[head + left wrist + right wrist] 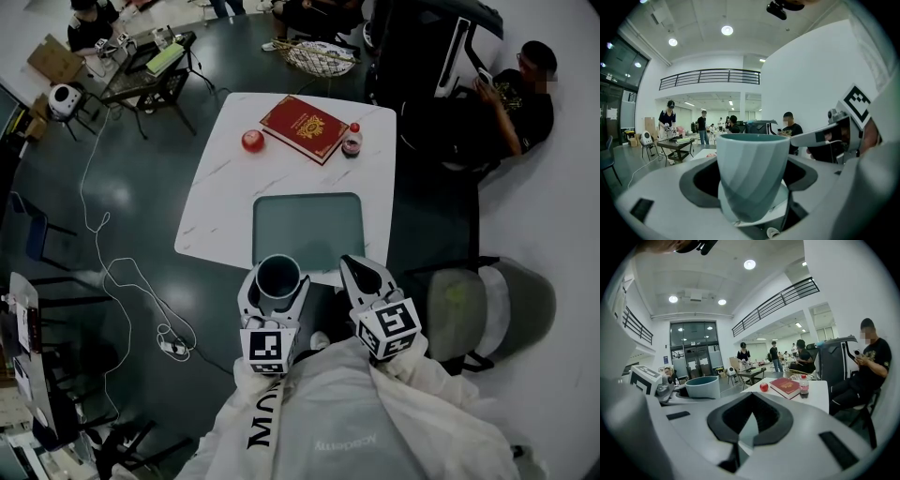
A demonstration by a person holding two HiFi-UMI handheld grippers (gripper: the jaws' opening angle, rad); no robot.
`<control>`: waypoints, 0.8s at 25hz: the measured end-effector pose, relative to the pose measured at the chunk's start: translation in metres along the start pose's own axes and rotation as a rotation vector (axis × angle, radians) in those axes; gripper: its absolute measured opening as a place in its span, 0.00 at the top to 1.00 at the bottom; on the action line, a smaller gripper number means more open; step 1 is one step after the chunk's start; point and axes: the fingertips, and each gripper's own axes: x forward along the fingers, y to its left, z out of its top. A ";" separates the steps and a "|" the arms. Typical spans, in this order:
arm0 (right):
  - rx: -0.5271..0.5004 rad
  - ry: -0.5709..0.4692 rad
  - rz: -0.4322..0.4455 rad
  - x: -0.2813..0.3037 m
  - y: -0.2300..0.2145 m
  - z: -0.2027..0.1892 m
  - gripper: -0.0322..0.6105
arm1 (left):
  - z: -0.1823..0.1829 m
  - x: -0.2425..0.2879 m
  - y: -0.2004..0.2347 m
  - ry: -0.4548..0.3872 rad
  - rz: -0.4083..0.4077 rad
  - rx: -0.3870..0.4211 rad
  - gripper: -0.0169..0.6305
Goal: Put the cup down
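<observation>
Round ceiling lights glare above the left gripper; the head view is dim. Fisheye edges bend and darken; near jaws seem soft.

A white, faintly veined table bears a grey-green mat, flat at its near edge. Towards the far side lies a red book, askew; a red apple sits just left of it; a small red-capped bottle stands just right.
</observation>
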 end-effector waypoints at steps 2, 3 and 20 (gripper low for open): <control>0.002 0.001 -0.004 0.005 -0.005 0.001 0.94 | 0.000 0.007 0.004 0.003 0.001 0.001 0.36; 0.004 0.004 -0.005 0.008 -0.007 0.000 0.94 | -0.001 0.011 0.005 0.005 0.002 0.001 0.36; 0.021 0.079 -0.026 0.068 -0.059 -0.033 0.94 | -0.036 0.079 0.040 0.062 0.045 -0.024 0.36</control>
